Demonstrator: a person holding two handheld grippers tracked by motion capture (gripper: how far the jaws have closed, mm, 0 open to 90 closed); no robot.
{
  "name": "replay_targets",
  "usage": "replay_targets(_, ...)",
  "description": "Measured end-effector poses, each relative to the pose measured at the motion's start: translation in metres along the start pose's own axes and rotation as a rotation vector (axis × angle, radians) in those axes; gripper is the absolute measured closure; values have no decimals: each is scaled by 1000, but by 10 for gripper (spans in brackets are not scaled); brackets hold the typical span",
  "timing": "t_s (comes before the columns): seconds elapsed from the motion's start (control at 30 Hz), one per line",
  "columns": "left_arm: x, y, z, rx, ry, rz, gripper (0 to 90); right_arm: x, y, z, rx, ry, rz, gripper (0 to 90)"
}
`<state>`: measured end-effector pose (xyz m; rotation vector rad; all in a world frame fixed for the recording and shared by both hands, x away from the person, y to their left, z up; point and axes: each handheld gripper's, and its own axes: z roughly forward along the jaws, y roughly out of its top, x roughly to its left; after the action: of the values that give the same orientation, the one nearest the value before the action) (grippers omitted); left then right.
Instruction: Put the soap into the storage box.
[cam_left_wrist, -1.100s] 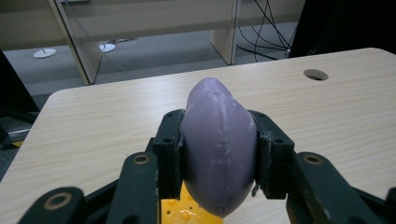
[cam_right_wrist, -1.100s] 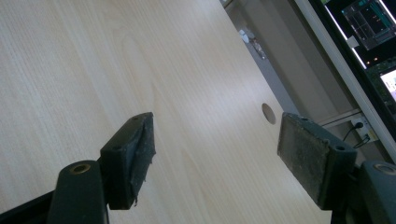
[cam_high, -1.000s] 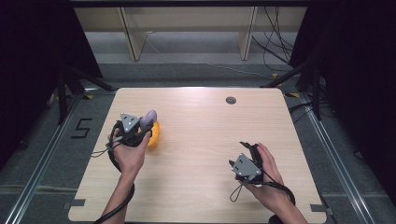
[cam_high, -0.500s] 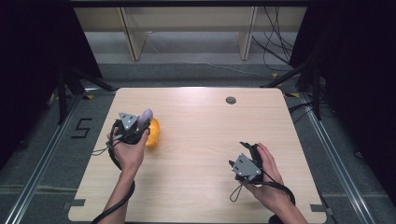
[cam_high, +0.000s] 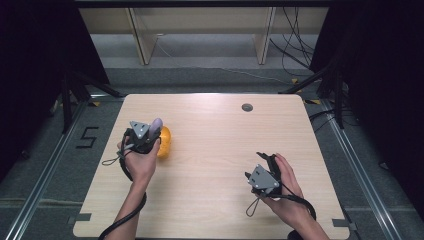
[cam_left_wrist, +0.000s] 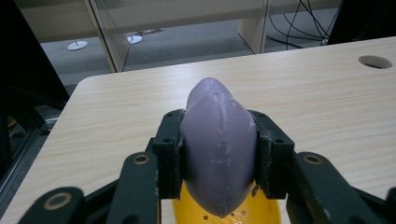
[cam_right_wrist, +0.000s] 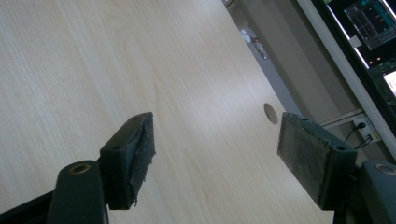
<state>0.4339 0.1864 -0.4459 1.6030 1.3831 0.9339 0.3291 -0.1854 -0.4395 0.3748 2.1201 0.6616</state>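
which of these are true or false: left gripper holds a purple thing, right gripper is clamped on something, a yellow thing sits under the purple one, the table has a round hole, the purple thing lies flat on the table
1. The left gripper holds a purple object. True: both pads press on its sides.
2. The right gripper is clamped on something. False: its jaws stand open with only bare table between them.
3. A yellow object sits just below the purple one. True.
4. The table has a round hole. True, near its far edge.
5. The purple object lies flat on the table. False: it is held in the jaws above the yellow object.
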Motion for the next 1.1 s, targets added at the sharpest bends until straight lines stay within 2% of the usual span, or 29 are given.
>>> replay_targets(0.23, -1, -5, 6, 2, 17, 4, 585, 1, 0, 0, -1, 8, 8, 282)
replay_targets(0.27, -1, -6, 6, 4, 18, 6, 585, 0, 0, 1, -7, 13, -4, 281)
replay_targets(0.53, -1, -12, 12, 9, 28, 5, 585, 0, 0, 0, -5, 10, -6, 281)
replay_targets(0.63, -1, -14, 13, 12, 36, 7, 585, 1, 0, 1, -4, 15, -4, 281)
replay_targets(0.67, -1, -15, 13, 9, 39, 10, 585, 1, 0, 0, -1, 17, 10, 281)
replay_targets(1.03, -10, -22, 18, 20, 44, 17, 584, 1, 0, 0, -1, 19, 12, 281)
replay_targets(1.07, -11, -23, 19, 20, 46, 15, 584, 0, 0, 1, -2, 15, -9, 281)
replay_targets(1.1, -11, -23, 20, 24, 44, 18, 584, 1, 0, 0, 2, 15, 7, 281)
